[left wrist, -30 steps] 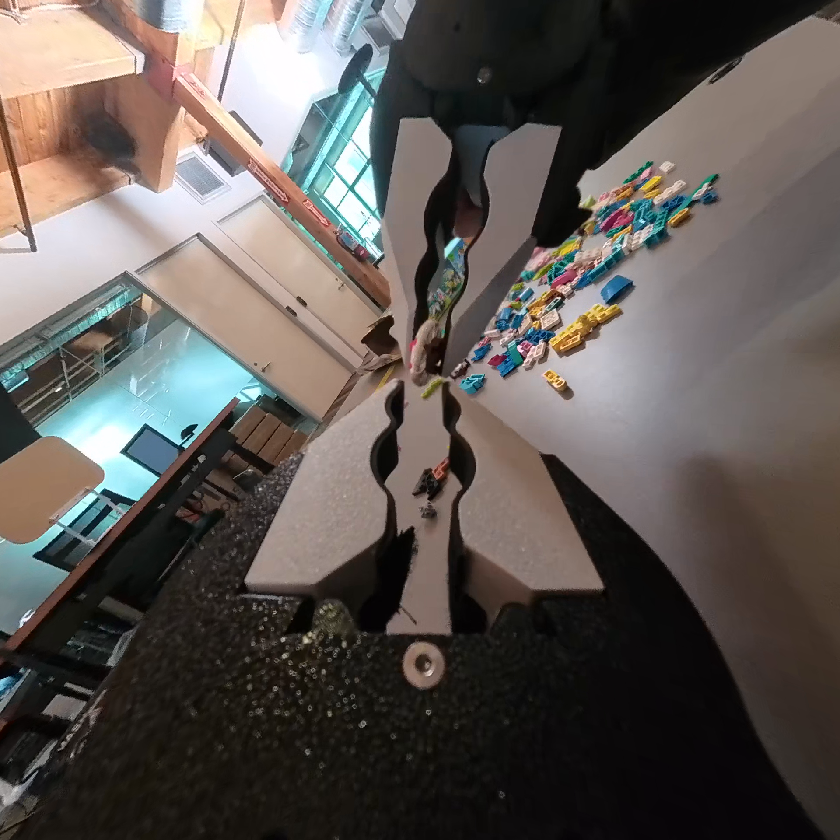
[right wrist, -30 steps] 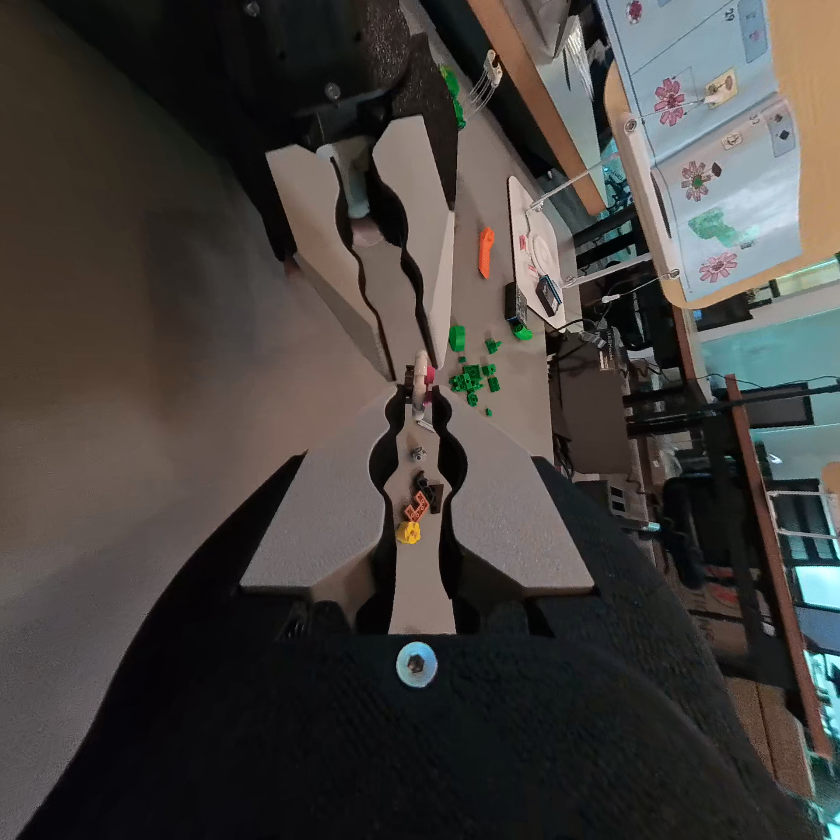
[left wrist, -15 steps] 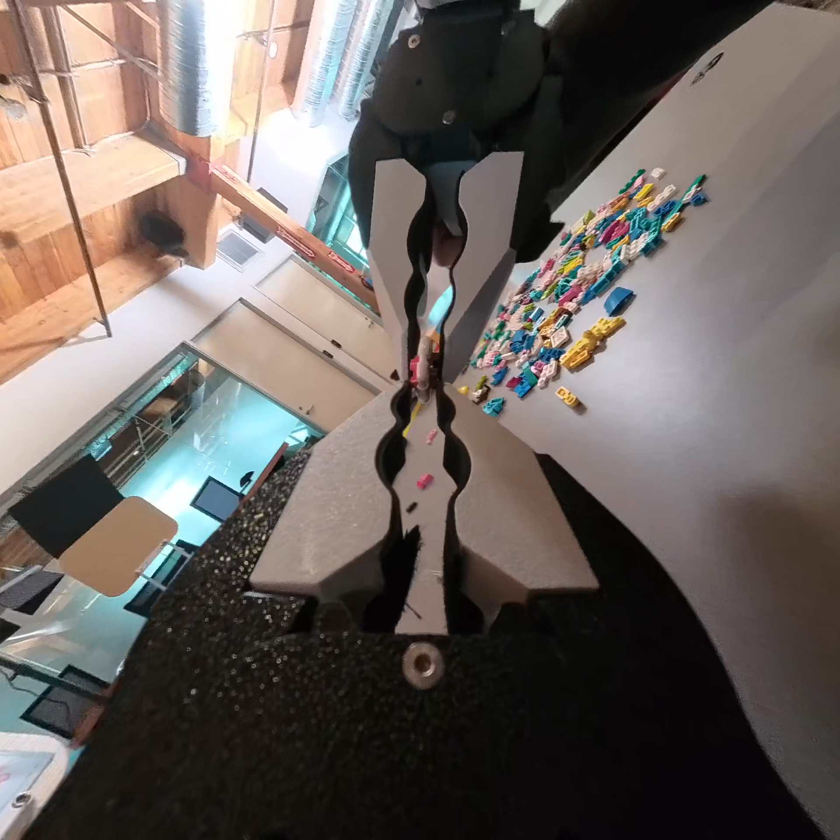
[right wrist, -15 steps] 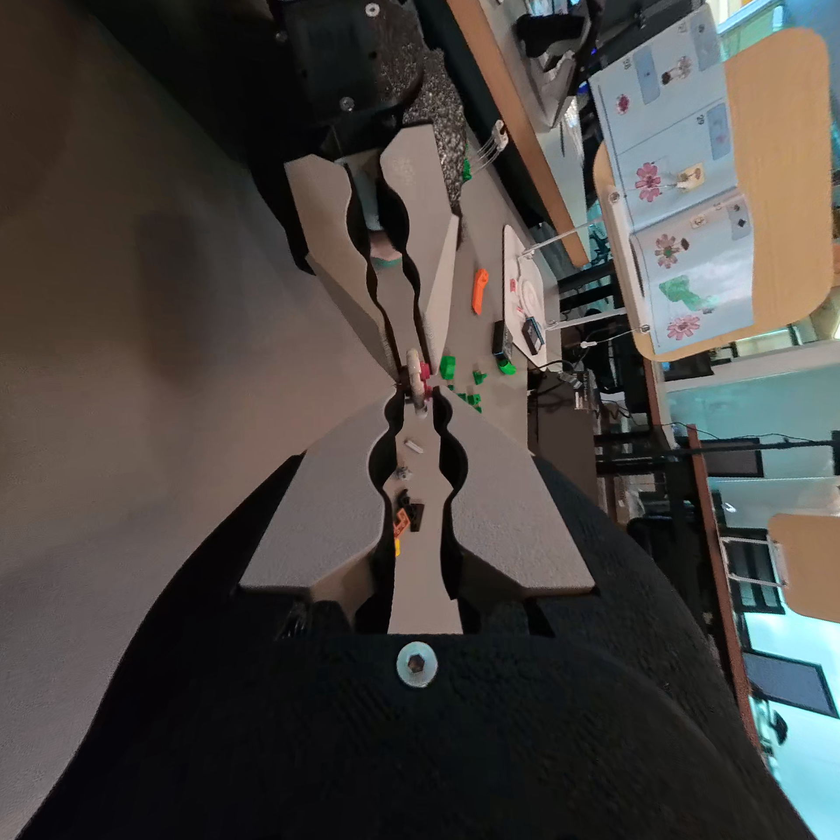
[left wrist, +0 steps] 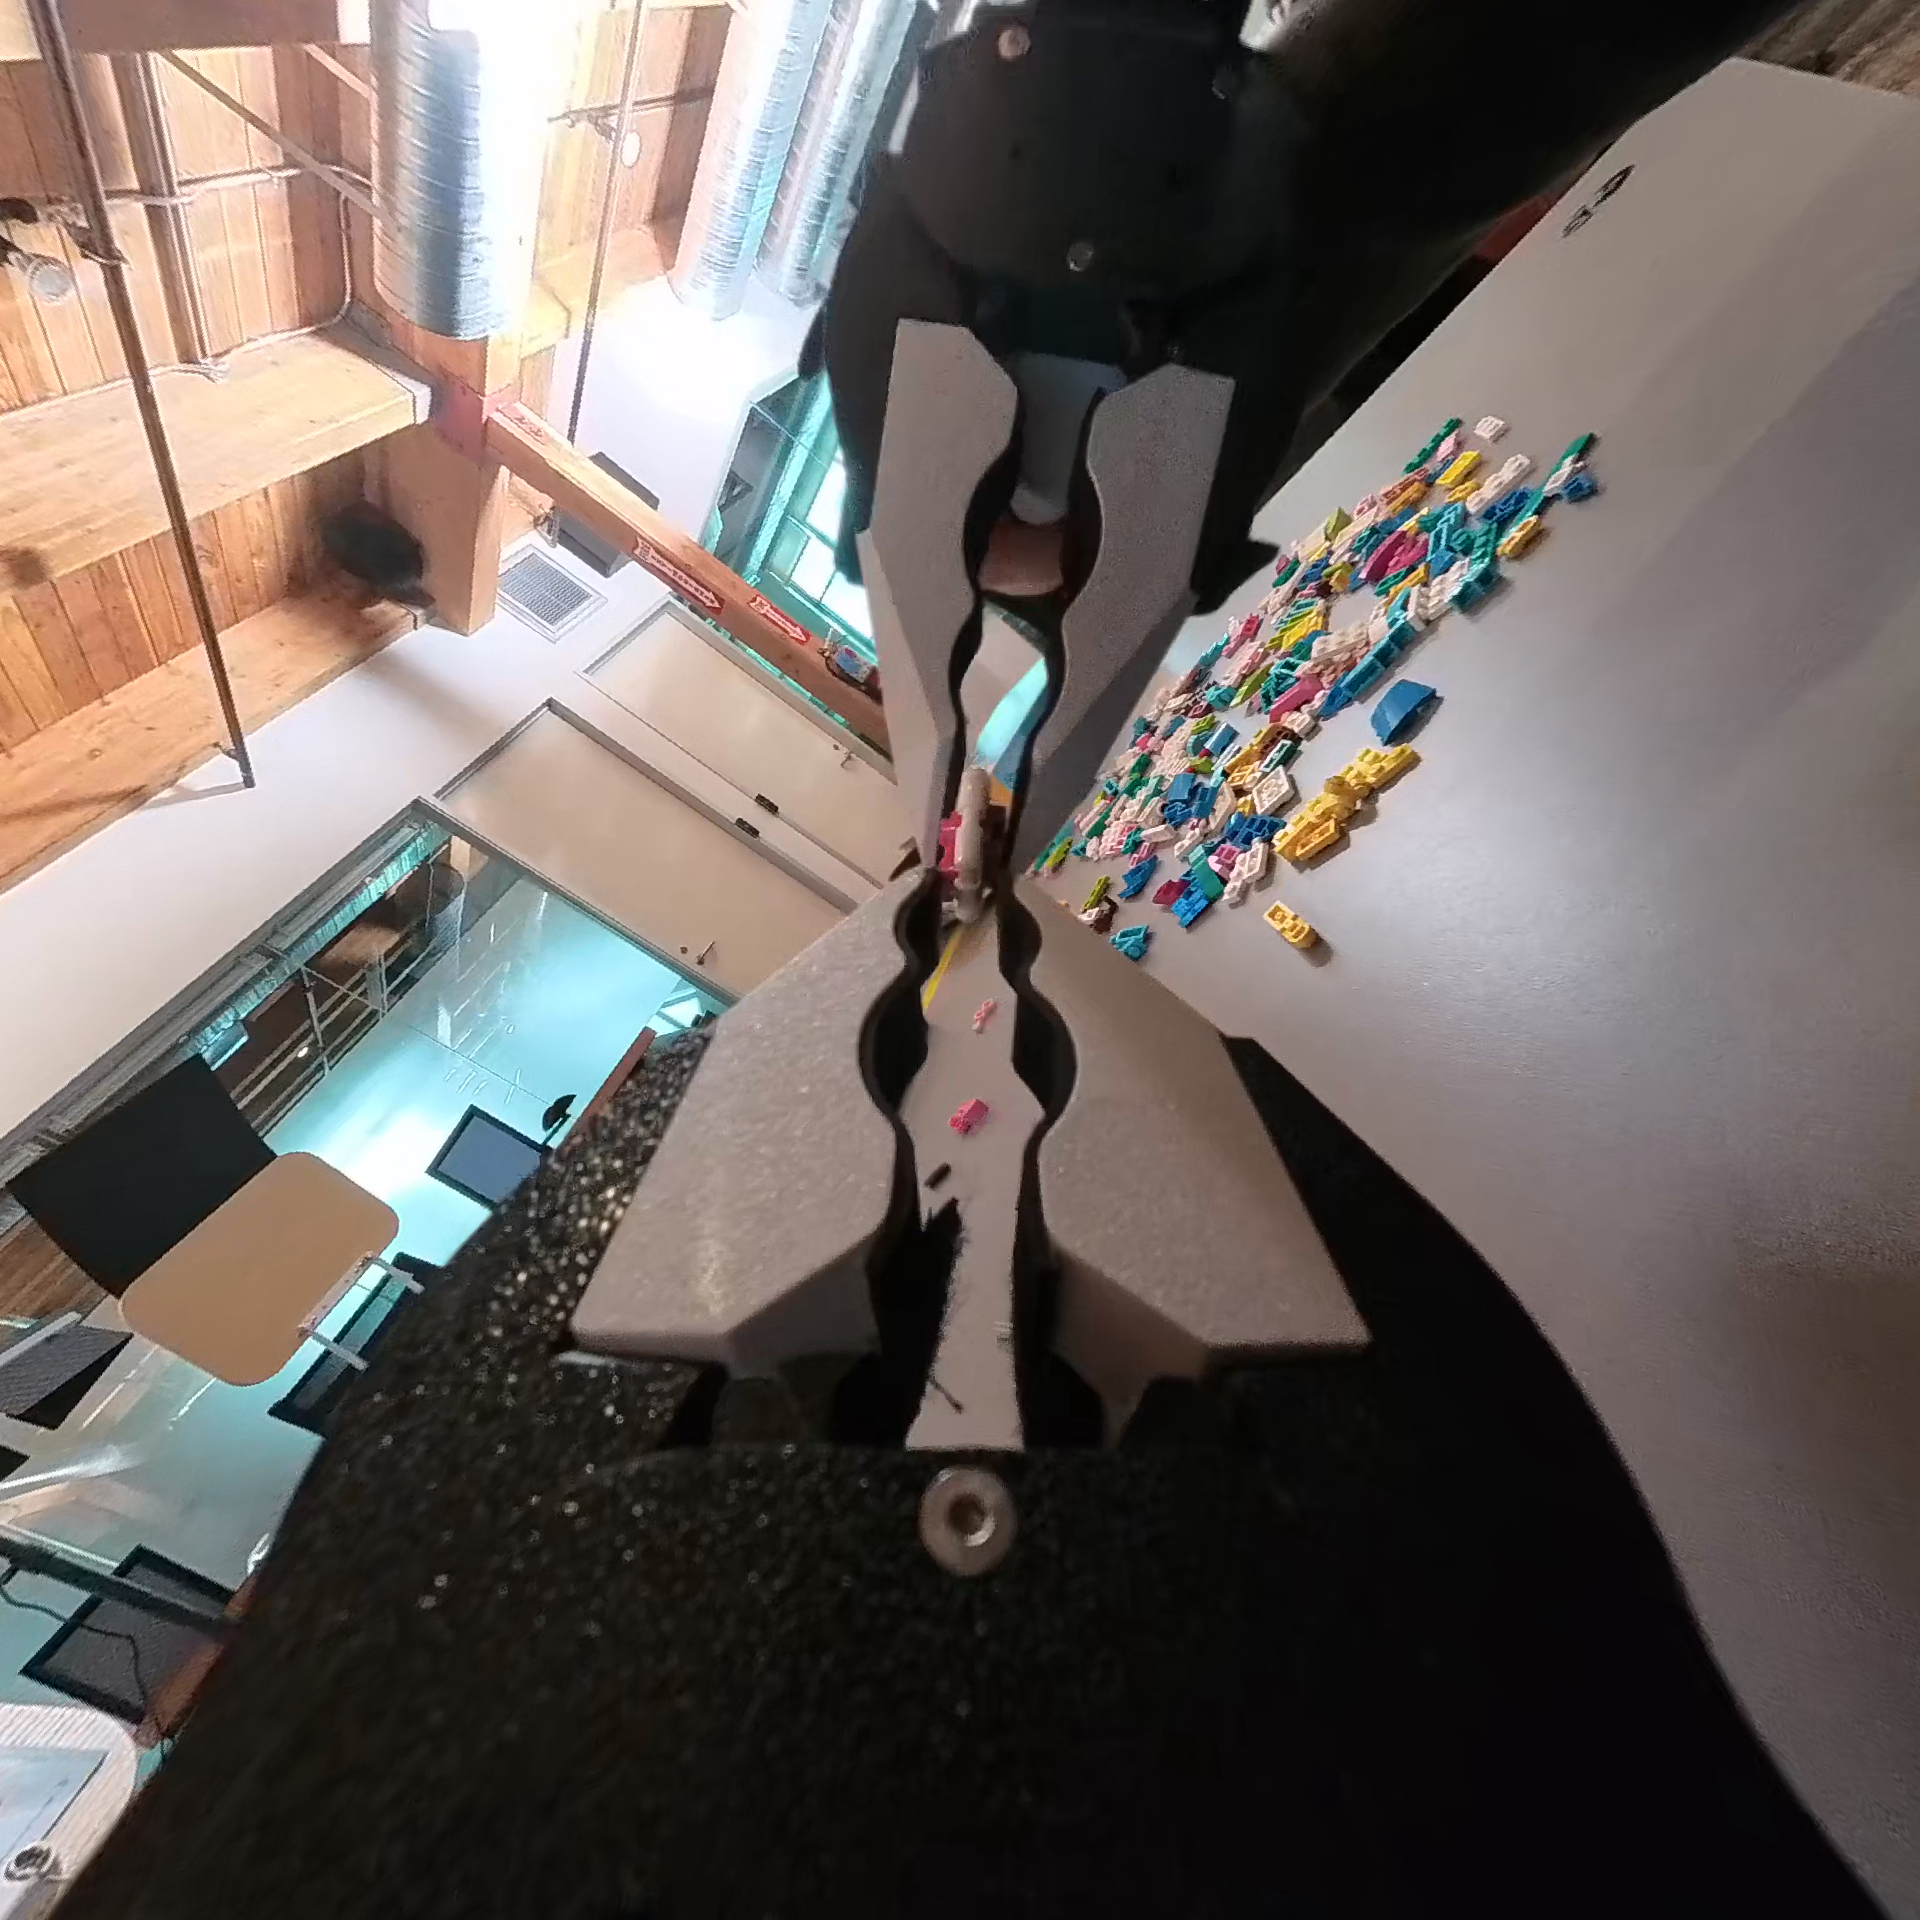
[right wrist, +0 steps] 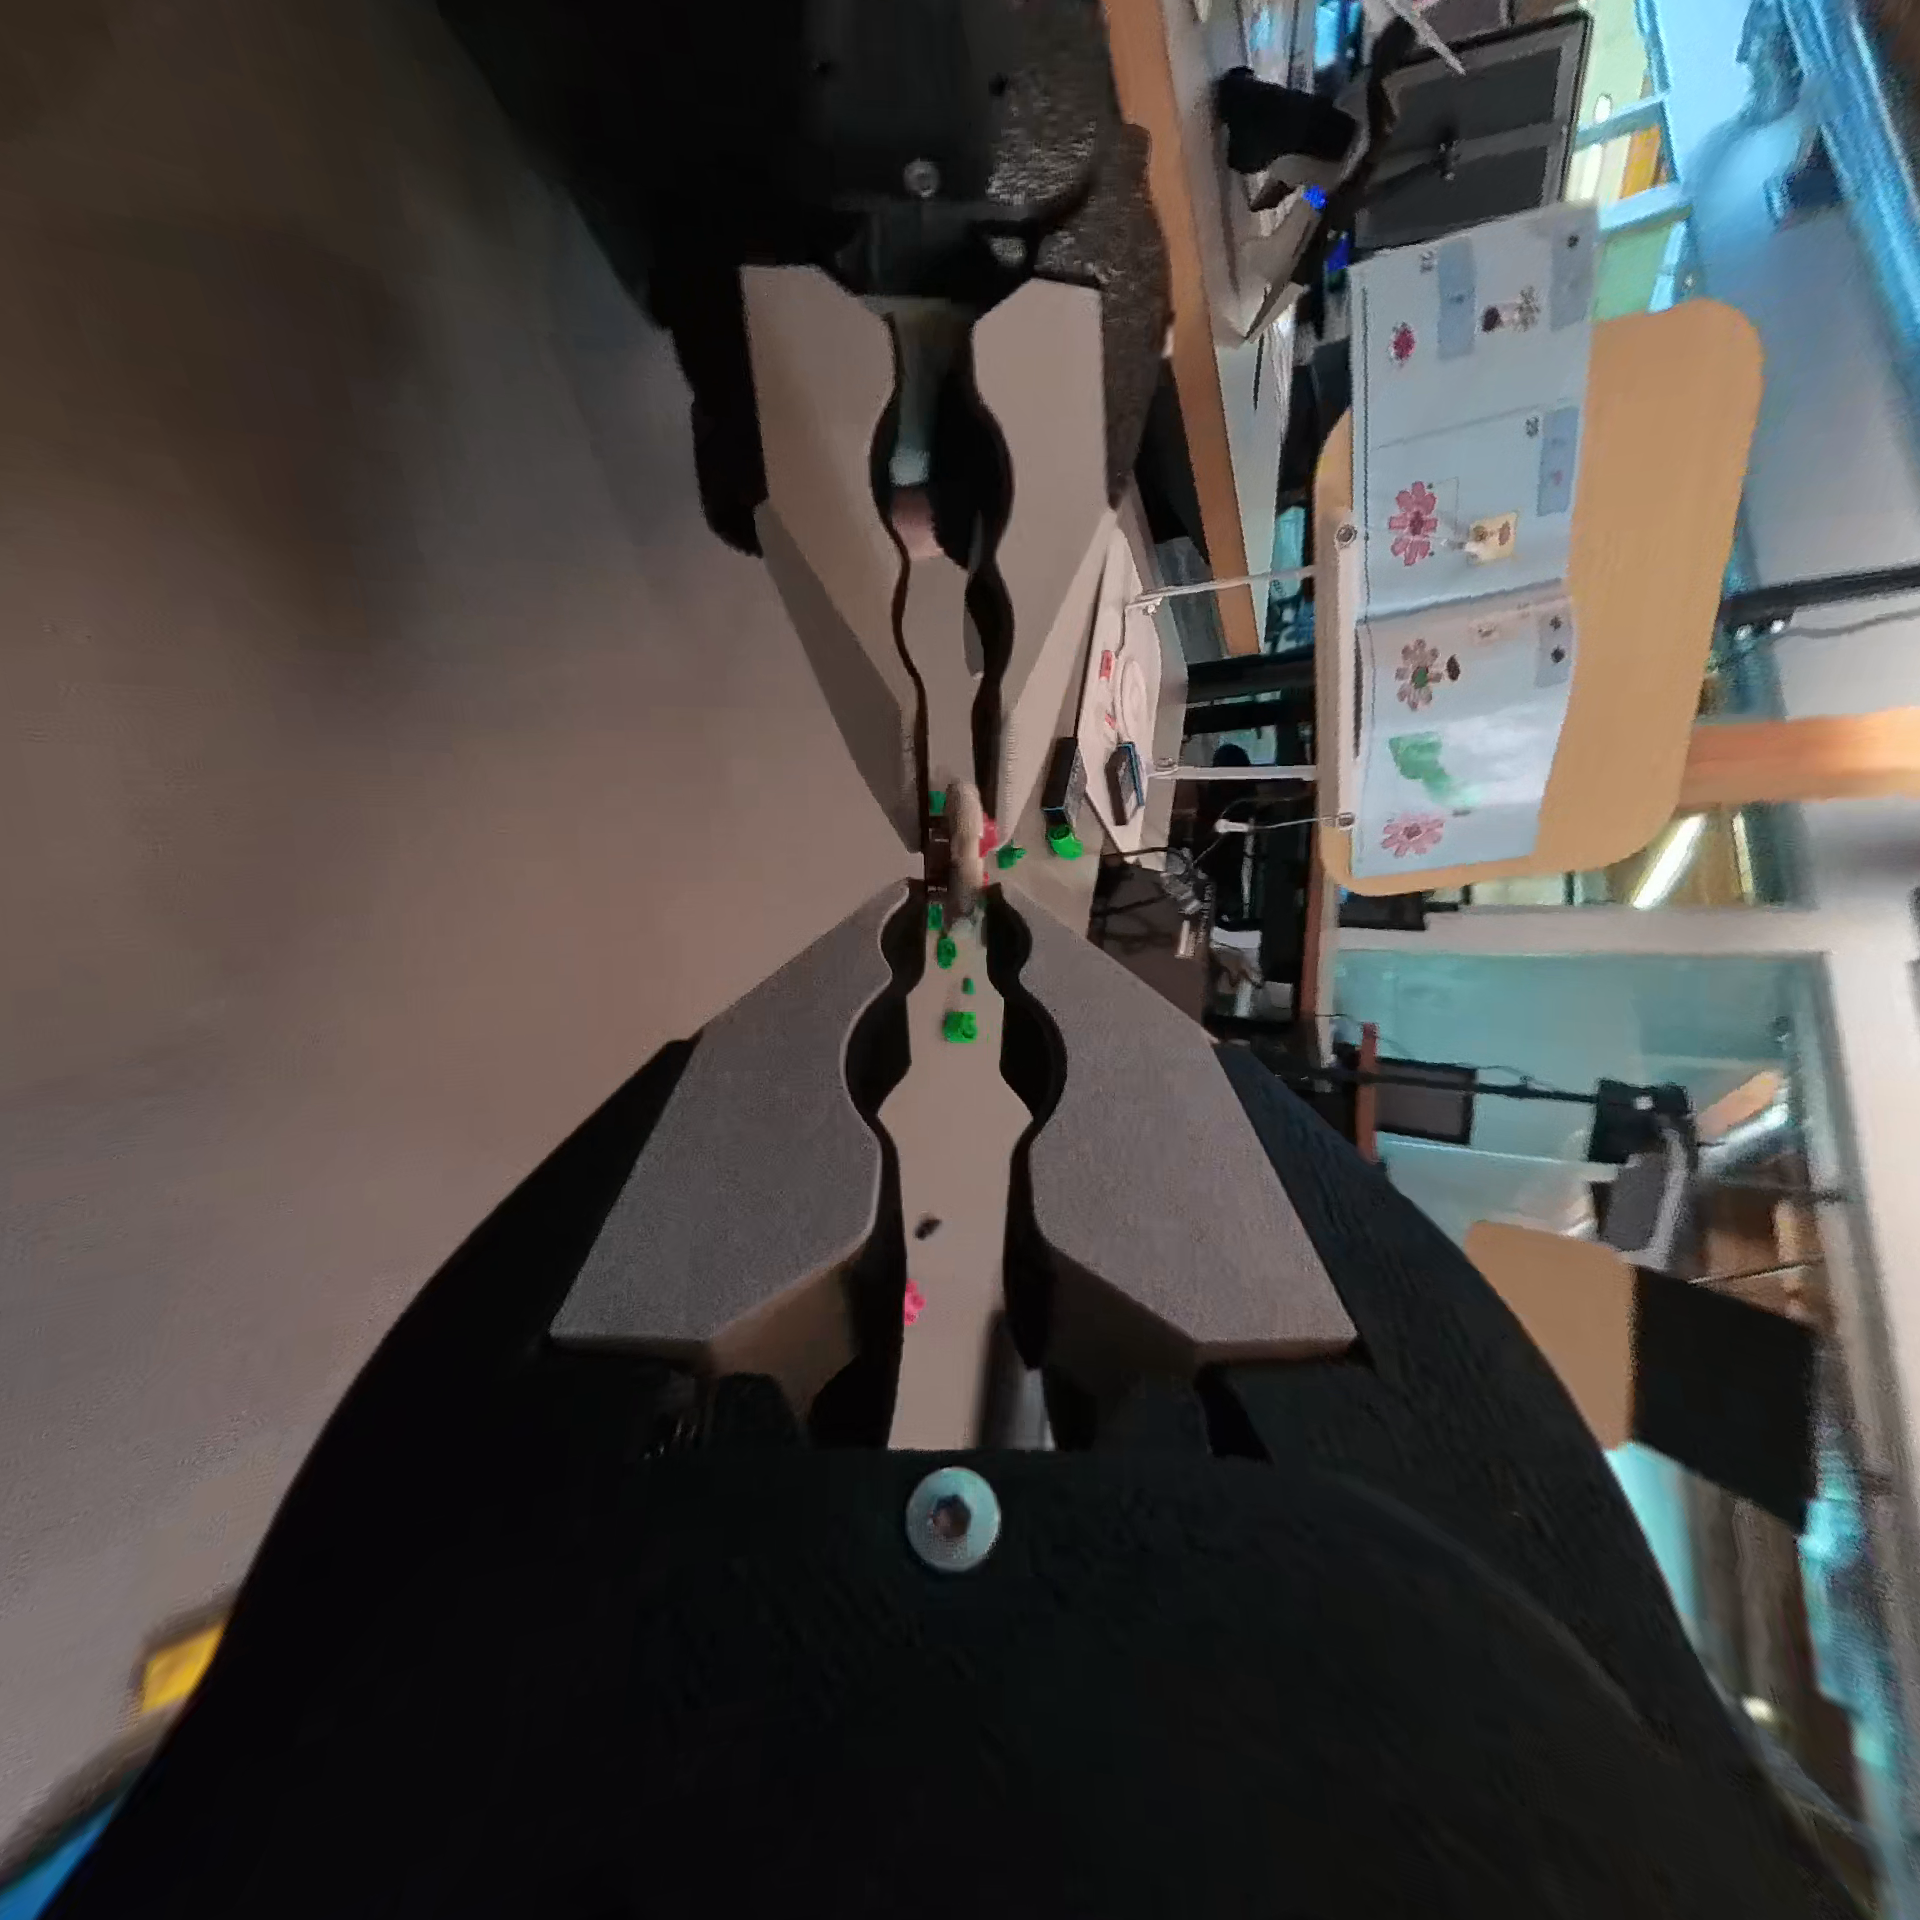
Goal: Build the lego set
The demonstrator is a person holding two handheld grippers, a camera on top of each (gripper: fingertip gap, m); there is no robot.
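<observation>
A small lego assembly (left wrist: 971, 826), pale with pink parts, is held in the air between my two grippers, which meet tip to tip. In the left wrist view my left gripper (left wrist: 961, 904) comes up from below and is shut on its near end. My right gripper (left wrist: 975, 857) comes down from above and is shut on the far end. In the right wrist view the assembly (right wrist: 966, 821) sits between my right gripper (right wrist: 951, 899) below and my left gripper (right wrist: 961, 844) above. Both hover over the grey table (left wrist: 1558, 987).
A spread of small coloured bricks (left wrist: 1299, 707) lies on the table, with a blue curved piece (left wrist: 1403, 709) and yellow bricks (left wrist: 1340, 795) at its edge. Green pieces (right wrist: 958, 1023) lie under my right gripper. An open instruction booklet (right wrist: 1465, 613) stands on a wooden board. A white tray (right wrist: 1127, 675) lies near it. Only a small space, under 4 cm, lies between the two pairs of fingers.
Both grippers have turned and shifted together, still tip to tip on the assembly. The right wrist view now shows green pieces between its fingers instead of the dark, orange and yellow ones.
</observation>
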